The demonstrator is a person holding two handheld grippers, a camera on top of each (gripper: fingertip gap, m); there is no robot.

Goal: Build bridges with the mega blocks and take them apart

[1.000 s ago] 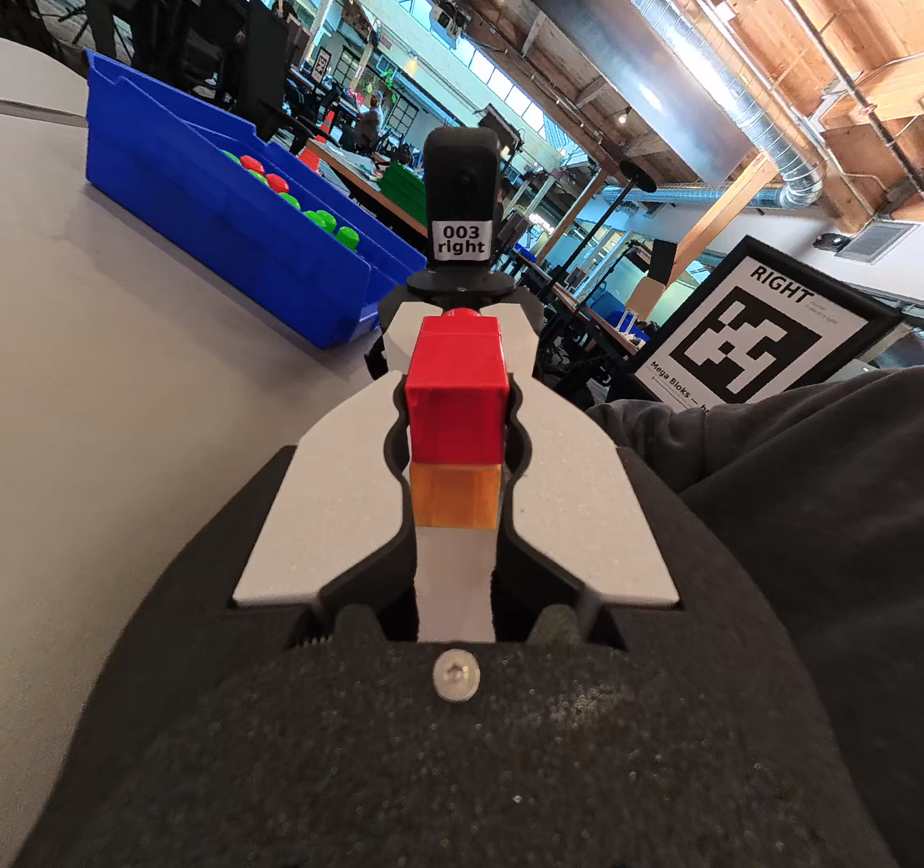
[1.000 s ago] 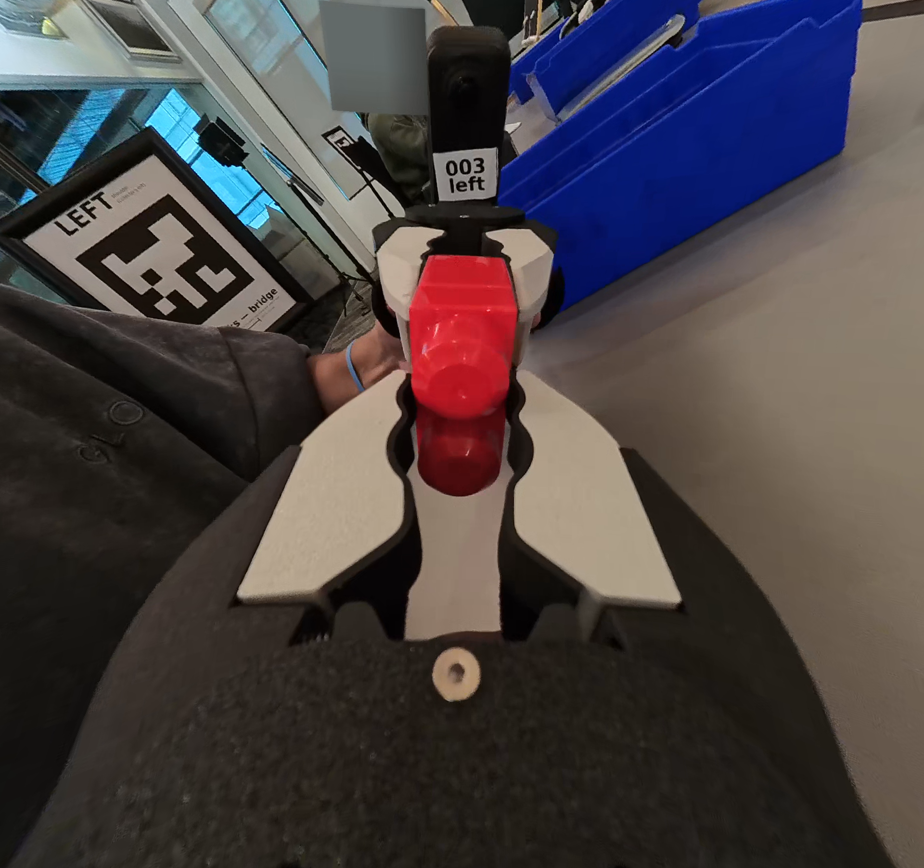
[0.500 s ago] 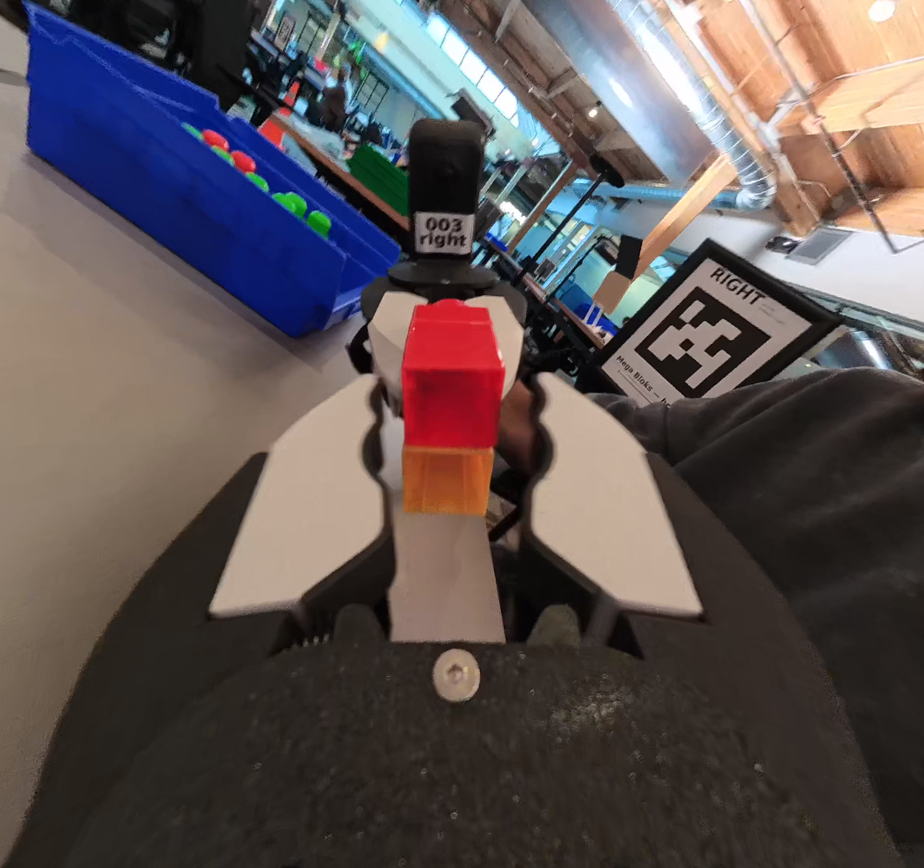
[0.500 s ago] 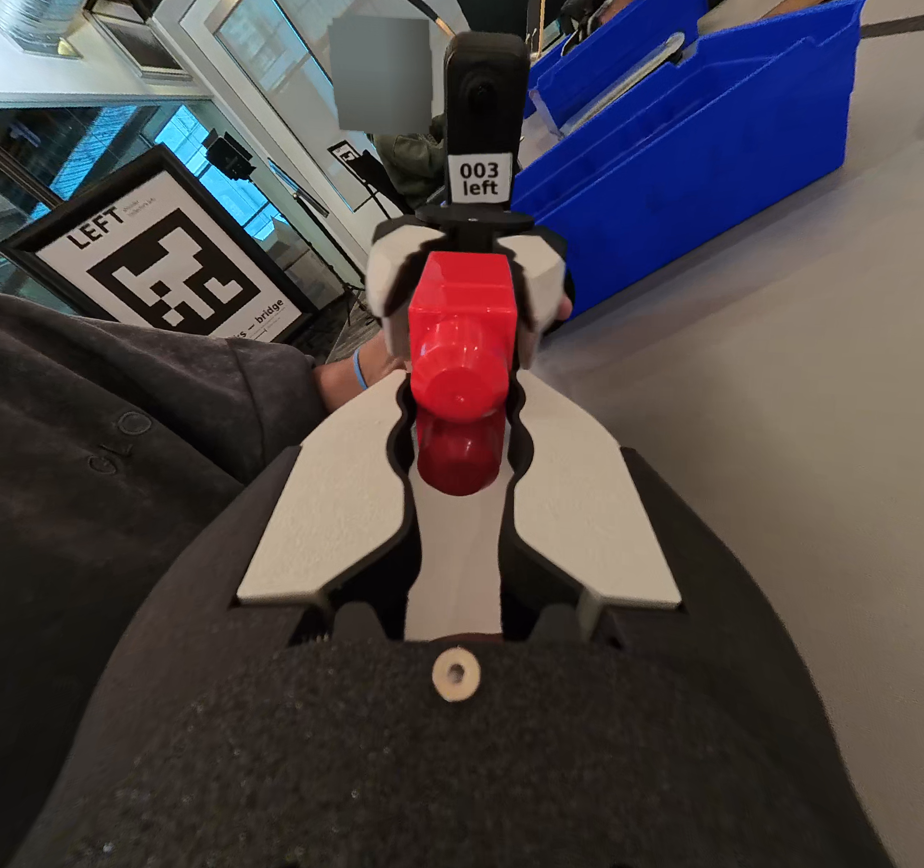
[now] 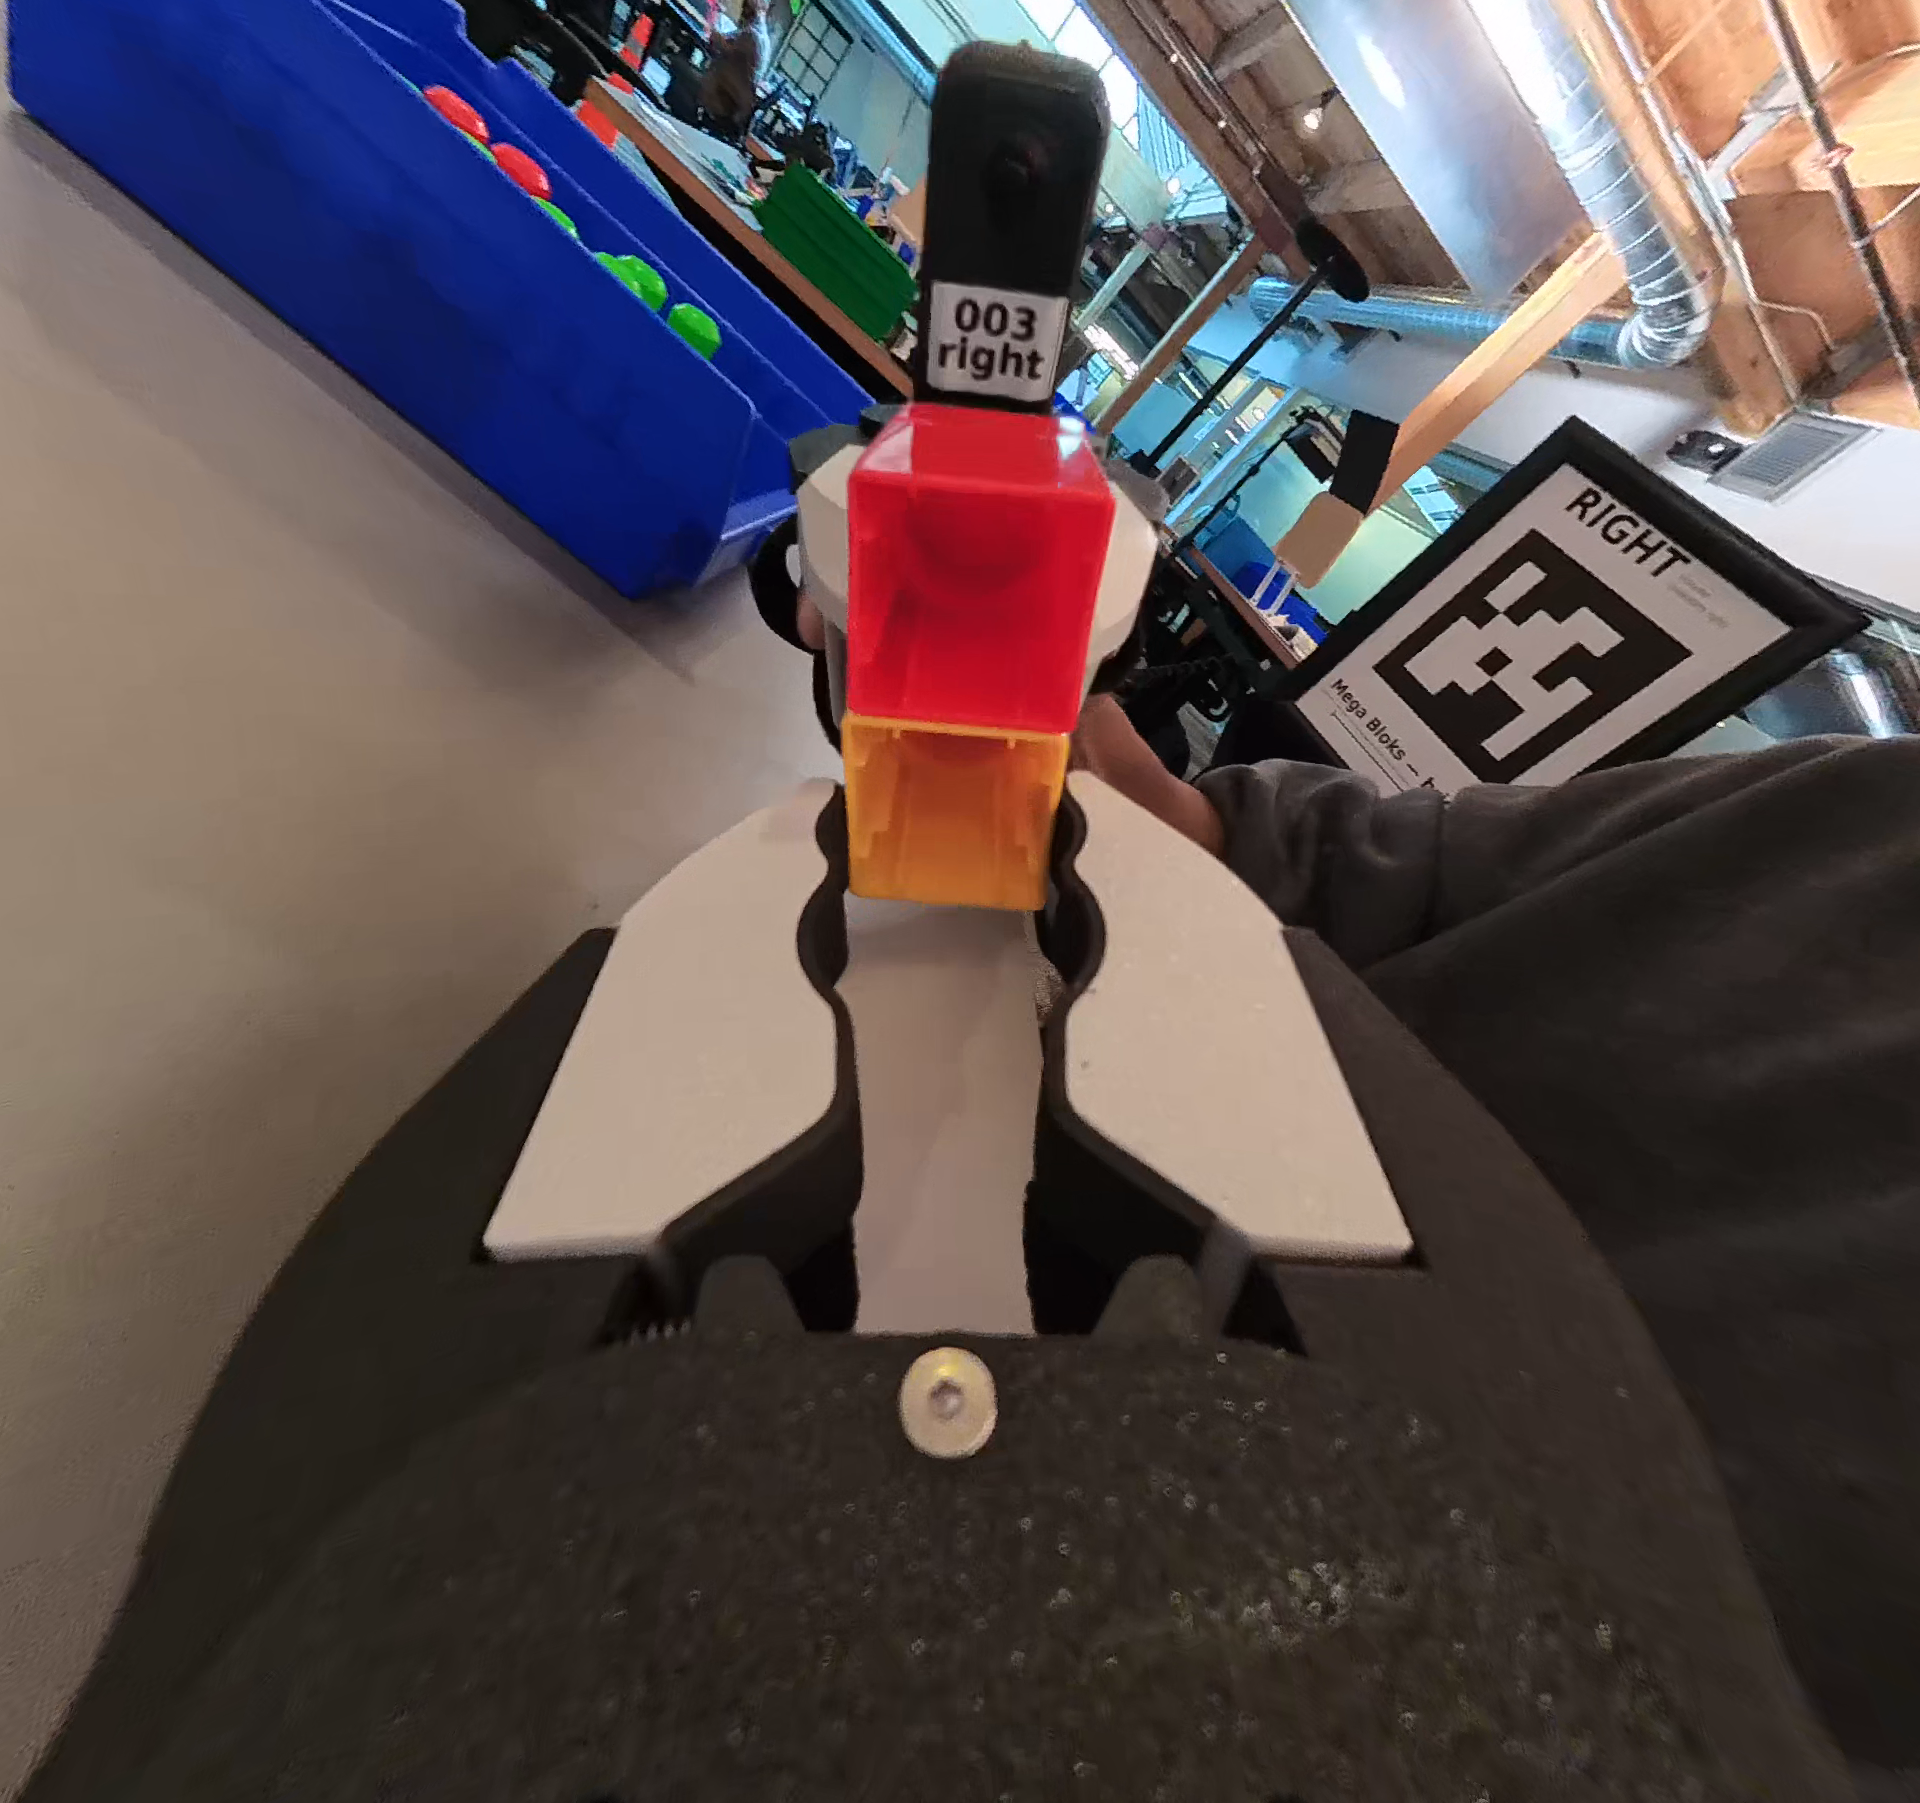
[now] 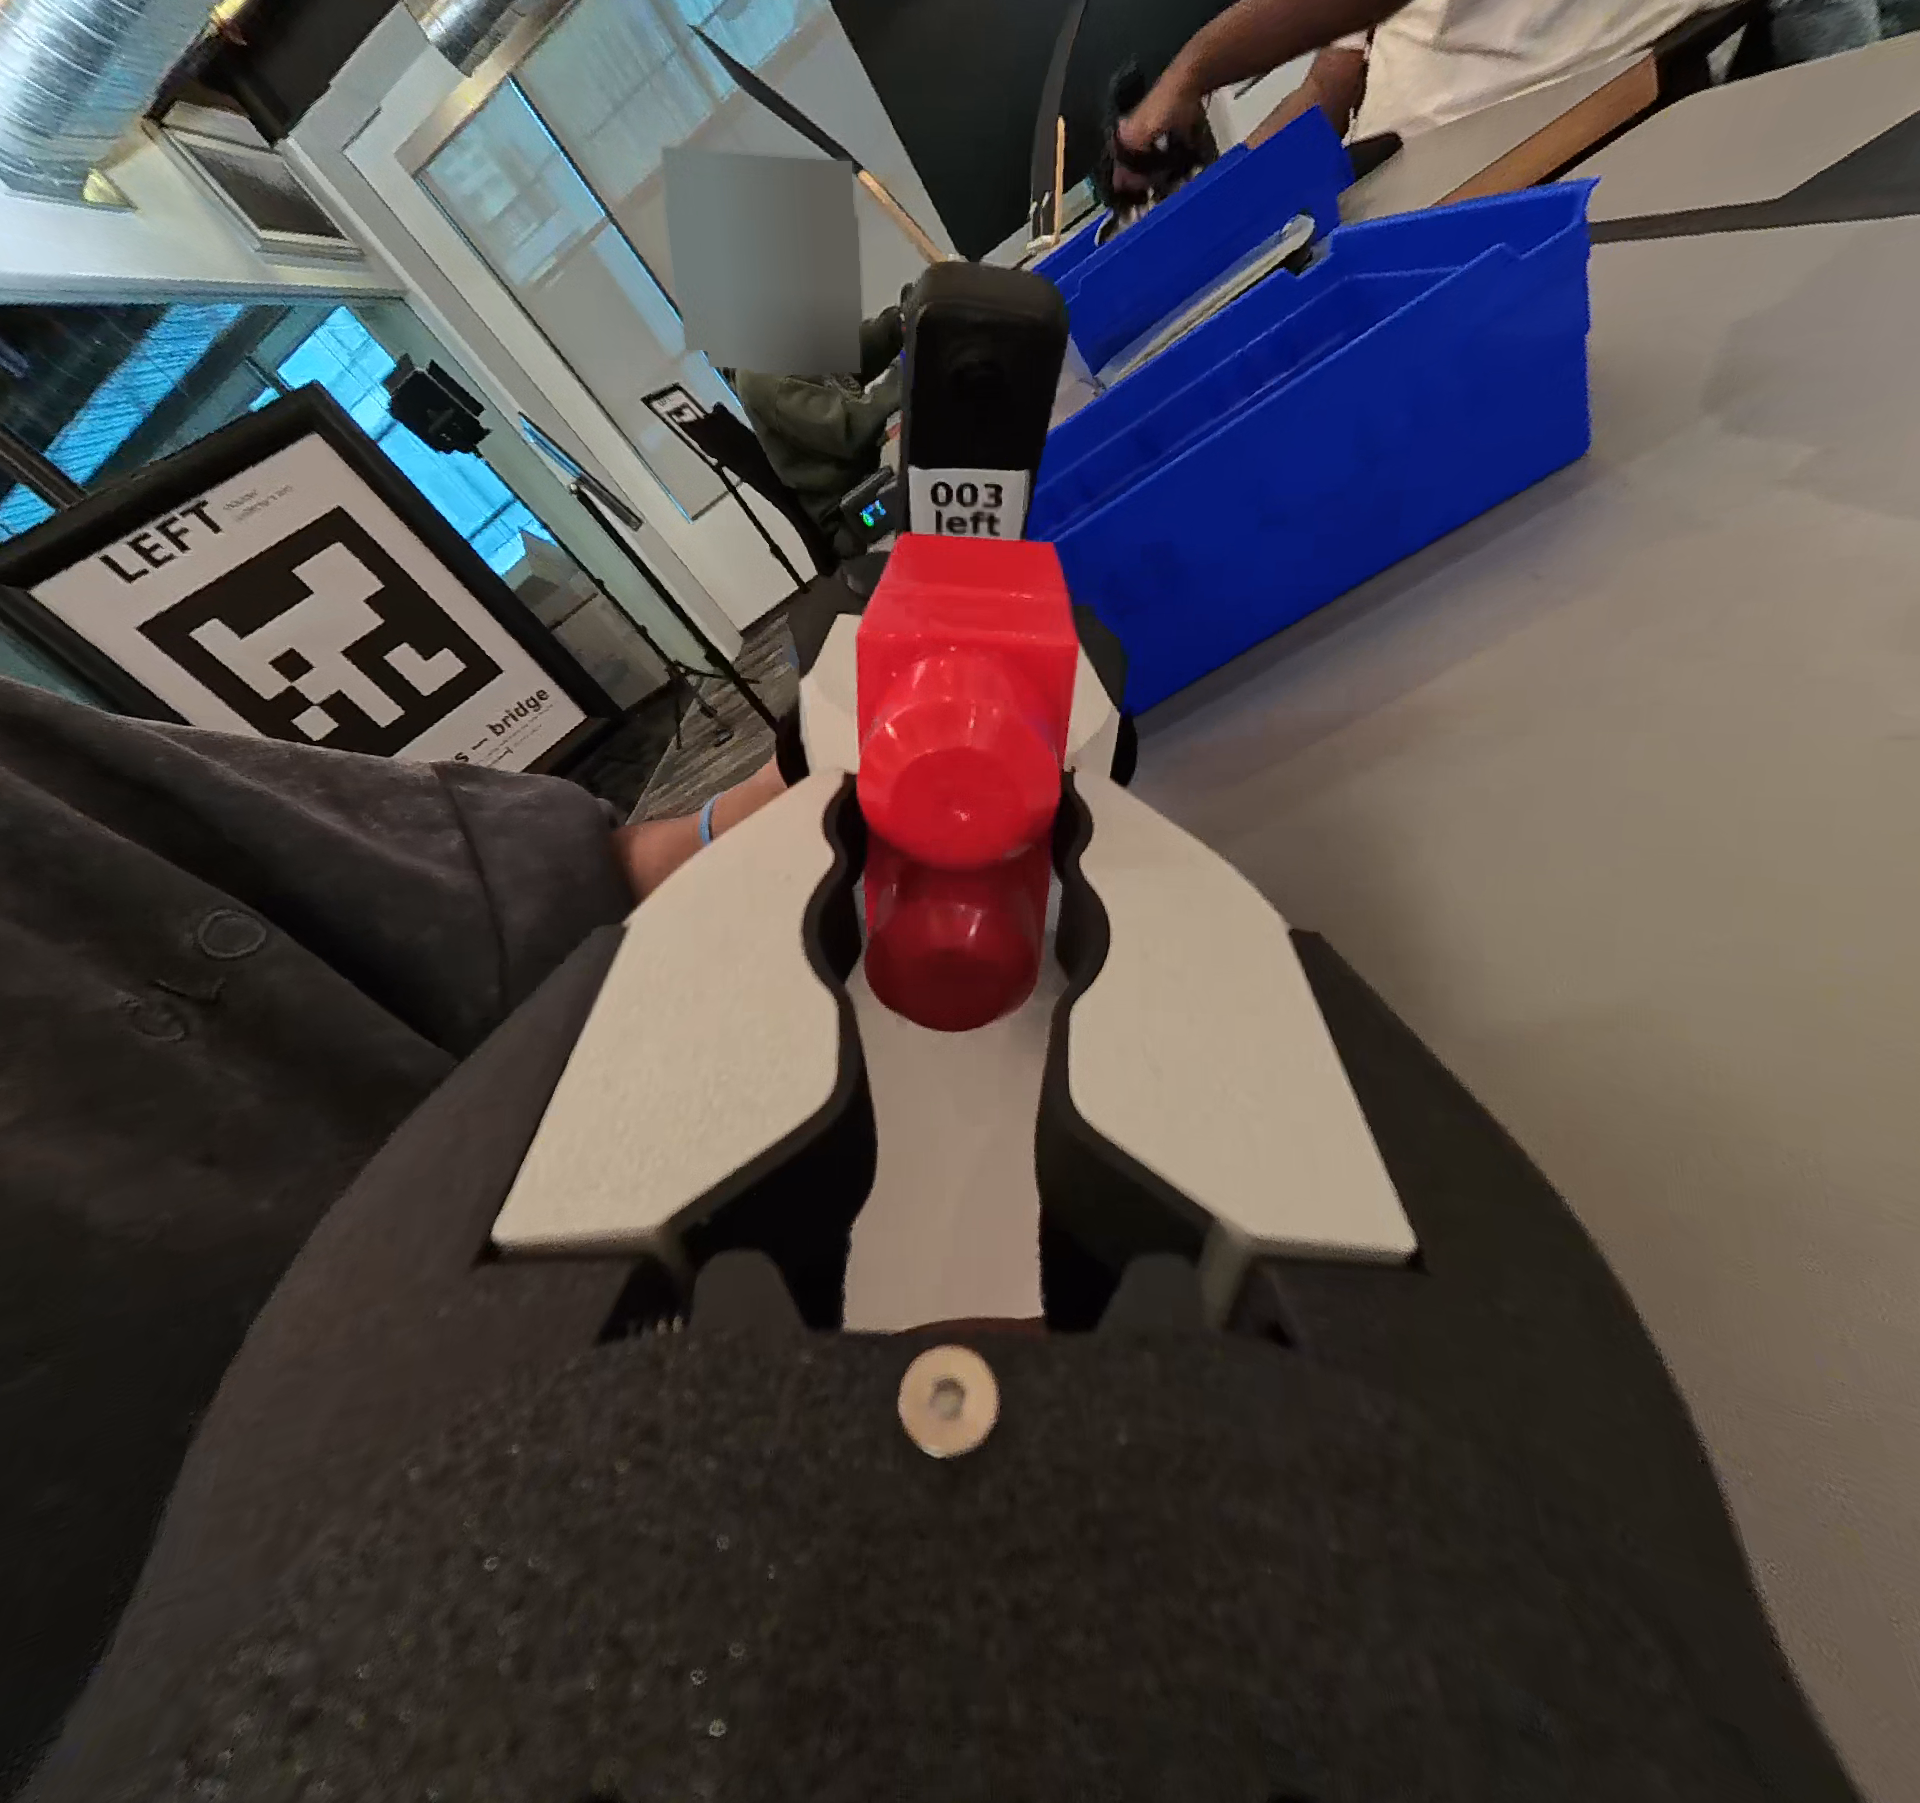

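Both grippers face each other over the tabletop (image 5: 260, 818), the left gripper (image 5: 951, 865) closed on the orange block (image 5: 948, 818) and the right gripper (image 6: 951, 870) on the red block (image 6: 961, 673), the 2 still joined, so pulling apart seems underway.

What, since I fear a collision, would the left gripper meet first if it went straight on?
The orange block between its jaws, then the red block joined to it; the right gripper holds that, seemingly just beyond.

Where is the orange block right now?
In the left wrist view, centre frame: the orange block sits between the left gripper's tips, joined to the red block beyond it. The right wrist view hides it.
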